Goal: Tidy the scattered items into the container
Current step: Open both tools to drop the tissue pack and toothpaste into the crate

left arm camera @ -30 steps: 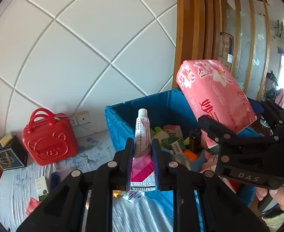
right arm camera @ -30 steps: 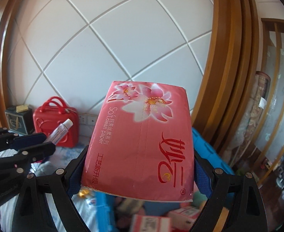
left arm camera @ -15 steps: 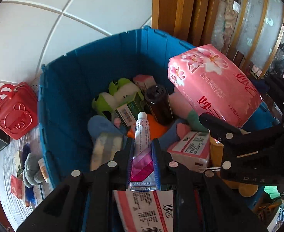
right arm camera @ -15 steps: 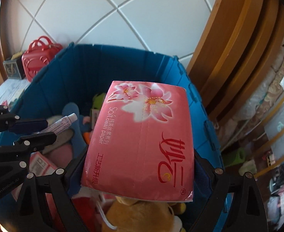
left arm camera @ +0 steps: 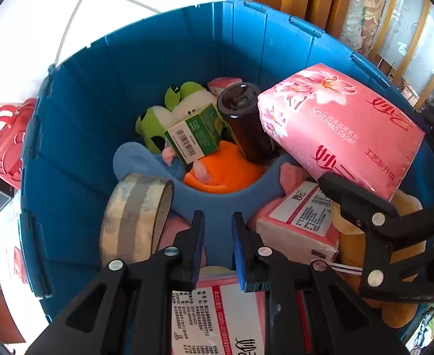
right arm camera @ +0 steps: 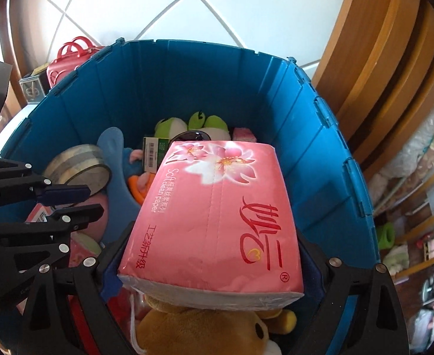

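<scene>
Currently the right hand-held gripper (right arm camera: 211,269) grasps the pink tissue pack (right arm camera: 217,207) by its sides at frame centre, over the contents of the blue container (right arm camera: 187,82). At lower centre, the left hand-held gripper (left arm camera: 217,230) is clenched to a narrow gap, with nothing between its fingers.

One blue crate (left arm camera: 104,112) sits here, and two black grippers hang over it. I count three pink tissue packs: one large flowered pack (right arm camera: 217,219) and two lying among the clutter (left arm camera: 299,224) (left arm camera: 217,319). There is one roll of tape (left arm camera: 134,219), one green box (left arm camera: 194,136), one dark bottle (left arm camera: 243,118), one green frog plush (left arm camera: 172,109), one brown bear plush (right arm camera: 205,328), and one red bag (right arm camera: 69,59) outside.
</scene>
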A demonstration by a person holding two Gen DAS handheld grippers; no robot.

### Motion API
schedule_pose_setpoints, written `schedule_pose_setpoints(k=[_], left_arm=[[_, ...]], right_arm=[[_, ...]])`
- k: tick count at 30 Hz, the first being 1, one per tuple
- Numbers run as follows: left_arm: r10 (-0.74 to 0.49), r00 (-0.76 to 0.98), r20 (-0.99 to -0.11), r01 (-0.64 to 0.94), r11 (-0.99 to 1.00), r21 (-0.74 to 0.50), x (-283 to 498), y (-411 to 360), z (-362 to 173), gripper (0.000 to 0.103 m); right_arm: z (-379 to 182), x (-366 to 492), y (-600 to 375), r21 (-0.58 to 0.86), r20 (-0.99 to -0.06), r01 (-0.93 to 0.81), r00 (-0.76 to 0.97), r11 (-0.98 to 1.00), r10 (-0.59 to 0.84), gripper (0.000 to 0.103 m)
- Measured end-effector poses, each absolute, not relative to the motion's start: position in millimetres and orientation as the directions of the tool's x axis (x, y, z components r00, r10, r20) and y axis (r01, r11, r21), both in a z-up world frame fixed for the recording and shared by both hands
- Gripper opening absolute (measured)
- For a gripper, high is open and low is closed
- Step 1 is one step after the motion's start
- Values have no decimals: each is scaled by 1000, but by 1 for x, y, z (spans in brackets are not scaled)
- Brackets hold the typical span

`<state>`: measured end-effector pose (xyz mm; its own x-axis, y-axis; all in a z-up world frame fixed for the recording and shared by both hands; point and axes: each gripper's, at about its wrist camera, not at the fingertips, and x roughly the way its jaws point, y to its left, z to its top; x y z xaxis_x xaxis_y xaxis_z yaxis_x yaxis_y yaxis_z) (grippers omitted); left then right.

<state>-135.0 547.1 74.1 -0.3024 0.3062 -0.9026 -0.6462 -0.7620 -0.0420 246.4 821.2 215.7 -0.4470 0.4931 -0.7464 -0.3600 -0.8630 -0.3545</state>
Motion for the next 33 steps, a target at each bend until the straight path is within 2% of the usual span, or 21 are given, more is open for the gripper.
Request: schedule_pose_setpoints(k=[8,10,12,19,29,33], left_arm=[[280,-271,-921,-610,-790,-61,-140,544,64,34],[279,-278,-919,-605,-794,-58,-139,543,64,39],[283,-279,-918,-605,-794,-61,-138,543,65,43],[306,-280,-910,-608,-790,-79,-137,541,69,43],[350,-205,-914,-629,-762,-151,-131,541,71,43],[386,-233,-893,-626,-762,-166,-118,531,88,43]], right_arm=[[213,247,825,-324,-768,-349,-447,-880,460,96],[211,247,825,-340,-774,-352,-422,-872,472,103],[211,249,826,-331,-775,-354,-427,-875,465,103],[224,270,823,-292,-762,-370,-467,-882,449,103],[235,327,815,-238,-690,-455,-542,-858,479,103],[243,346,810,-218,-661,-478,-568,-851,489,103]])
